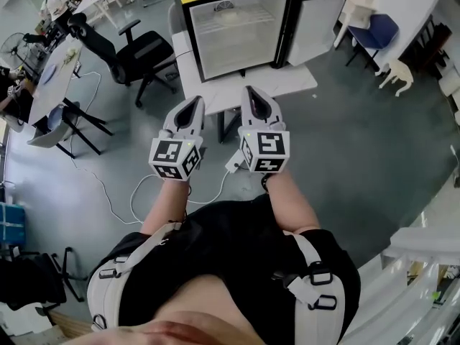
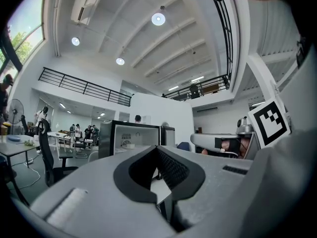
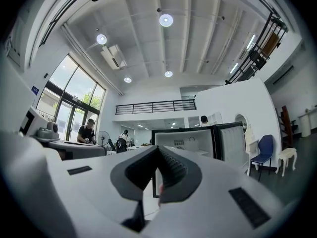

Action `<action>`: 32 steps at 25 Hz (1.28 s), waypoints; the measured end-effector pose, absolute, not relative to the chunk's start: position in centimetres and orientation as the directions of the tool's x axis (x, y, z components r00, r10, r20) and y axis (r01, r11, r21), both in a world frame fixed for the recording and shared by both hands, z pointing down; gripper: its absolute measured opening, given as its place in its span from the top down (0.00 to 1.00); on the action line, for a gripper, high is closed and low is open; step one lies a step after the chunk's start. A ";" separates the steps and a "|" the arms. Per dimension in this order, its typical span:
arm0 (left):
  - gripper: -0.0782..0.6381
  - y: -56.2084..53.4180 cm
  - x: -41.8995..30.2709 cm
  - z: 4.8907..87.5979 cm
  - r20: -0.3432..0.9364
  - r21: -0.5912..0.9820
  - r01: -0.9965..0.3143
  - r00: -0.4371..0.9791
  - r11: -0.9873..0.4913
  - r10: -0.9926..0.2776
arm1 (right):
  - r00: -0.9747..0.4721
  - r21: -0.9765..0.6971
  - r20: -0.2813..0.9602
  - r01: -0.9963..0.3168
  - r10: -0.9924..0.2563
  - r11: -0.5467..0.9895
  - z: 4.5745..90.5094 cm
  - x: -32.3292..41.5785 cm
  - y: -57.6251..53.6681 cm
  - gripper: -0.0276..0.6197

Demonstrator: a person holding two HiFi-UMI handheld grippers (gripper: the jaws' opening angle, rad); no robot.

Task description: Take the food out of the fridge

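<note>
Out in front of the person, the left gripper (image 1: 192, 103) and right gripper (image 1: 253, 92) sit side by side, fingers (image 2: 173, 170) pinched together on nothing. The food (image 1: 228, 16) is well ahead, on the shelf of the open fridge (image 1: 188, 34) on the white worktop (image 1: 287, 81). The head view gets both grippers. The right gripper view mostly shows the swung-out door (image 3: 232, 143).

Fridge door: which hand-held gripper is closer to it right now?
Right. The right hand-held gripper is held out toward the fridge, left of the open fridge door; the left hand-held gripper sits farther left, beside it.
</note>
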State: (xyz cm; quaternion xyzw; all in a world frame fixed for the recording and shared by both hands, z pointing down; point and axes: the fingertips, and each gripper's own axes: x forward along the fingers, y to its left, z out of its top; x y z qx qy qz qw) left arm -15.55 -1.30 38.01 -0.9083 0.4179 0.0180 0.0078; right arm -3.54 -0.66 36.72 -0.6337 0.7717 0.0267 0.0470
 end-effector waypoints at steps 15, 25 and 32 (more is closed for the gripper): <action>0.90 -8.0 -15.3 40.3 -0.010 0.025 -0.788 0.616 -0.616 -0.788 | -0.217 -0.039 -0.072 -0.975 -0.974 0.220 39.2 -2.6 -7.8 0.95; 0.90 -19.8 -7.7 40.2 0.009 0.018 -0.841 0.541 -0.541 -0.841 | -0.314 -0.068 -0.057 -0.946 -0.948 0.317 39.5 4.4 -20.5 0.95; 0.90 -27.1 -3.7 39.3 0.016 0.005 -0.886 0.464 -0.464 -0.886 | -0.399 -0.098 -0.042 -0.911 -0.916 0.401 39.7 7.9 -28.2 0.94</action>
